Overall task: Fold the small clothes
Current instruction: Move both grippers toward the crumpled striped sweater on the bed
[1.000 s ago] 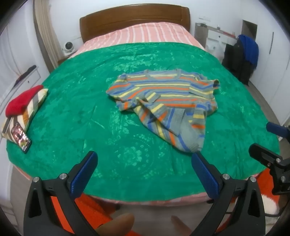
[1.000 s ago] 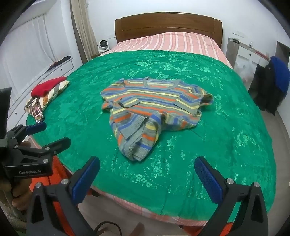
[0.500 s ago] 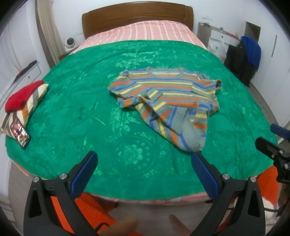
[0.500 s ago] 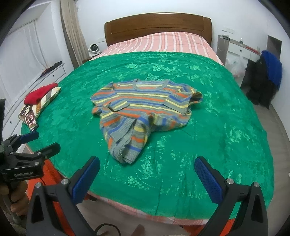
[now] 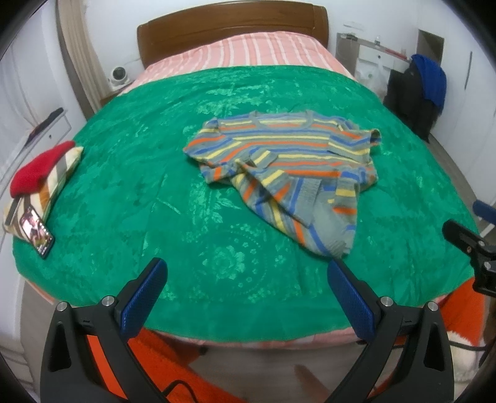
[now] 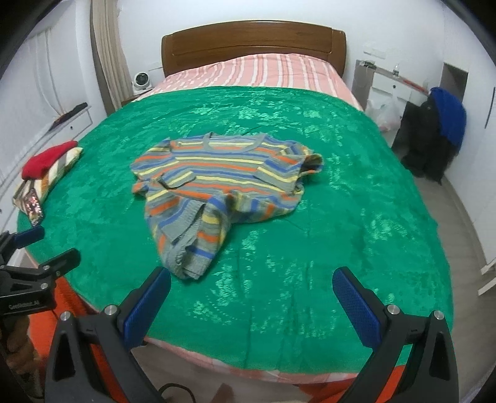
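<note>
A small grey sweater with orange, yellow and blue stripes (image 5: 288,167) lies crumpled on the green bedspread (image 5: 155,192), collar towards the headboard and one bunched end towards me. It also shows in the right wrist view (image 6: 217,186). My left gripper (image 5: 248,279) is open and empty, above the bed's near edge, short of the sweater. My right gripper (image 6: 251,286) is open and empty, its left fingertip close to the sweater's near end. Each gripper shows at the edge of the other's view.
A folded red and striped pile of clothes (image 5: 40,173) with a phone (image 5: 35,231) lies at the bed's left edge. A wooden headboard (image 5: 232,28) stands at the back. Dark and blue clothes (image 6: 440,136) hang at the right by a white desk.
Both grippers have moved closer over the bed's near edge and the sweater looms larger. Both stay open and the sweater has not moved.
</note>
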`<action>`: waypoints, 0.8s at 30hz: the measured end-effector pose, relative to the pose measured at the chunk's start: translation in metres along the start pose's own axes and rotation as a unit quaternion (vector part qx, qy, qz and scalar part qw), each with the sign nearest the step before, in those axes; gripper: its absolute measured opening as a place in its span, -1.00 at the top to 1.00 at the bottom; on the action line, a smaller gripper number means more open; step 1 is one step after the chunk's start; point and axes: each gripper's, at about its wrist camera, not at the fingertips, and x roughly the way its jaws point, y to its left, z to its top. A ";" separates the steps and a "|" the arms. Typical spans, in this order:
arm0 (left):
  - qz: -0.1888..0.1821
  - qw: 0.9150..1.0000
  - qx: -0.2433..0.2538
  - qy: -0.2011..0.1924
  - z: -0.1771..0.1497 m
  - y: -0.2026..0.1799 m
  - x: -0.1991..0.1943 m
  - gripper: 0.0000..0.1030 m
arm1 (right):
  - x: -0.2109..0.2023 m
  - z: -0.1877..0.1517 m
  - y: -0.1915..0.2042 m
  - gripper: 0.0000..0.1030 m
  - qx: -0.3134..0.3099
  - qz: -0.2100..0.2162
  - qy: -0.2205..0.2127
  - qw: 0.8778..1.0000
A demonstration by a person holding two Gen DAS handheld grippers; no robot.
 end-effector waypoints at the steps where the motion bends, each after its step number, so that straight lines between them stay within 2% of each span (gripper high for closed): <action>1: 0.001 1.000 0.000 0.001 0.000 0.000 0.000 -0.99 | -0.001 0.000 0.000 -0.99 -0.003 -0.009 -0.006 1.000; 7: 0.004 1.000 -0.003 0.001 0.001 0.002 0.001 -0.99 | -0.003 0.001 0.003 -0.99 -0.031 -0.060 -0.029 0.997; 16: 0.008 1.000 -0.006 0.005 0.000 0.004 0.004 -0.99 | 0.002 0.000 0.002 -0.99 -0.052 -0.090 -0.024 0.994; 24: 0.012 1.000 -0.005 0.009 -0.002 0.003 0.006 -0.99 | 0.006 -0.003 0.004 -0.99 -0.060 -0.097 -0.014 0.993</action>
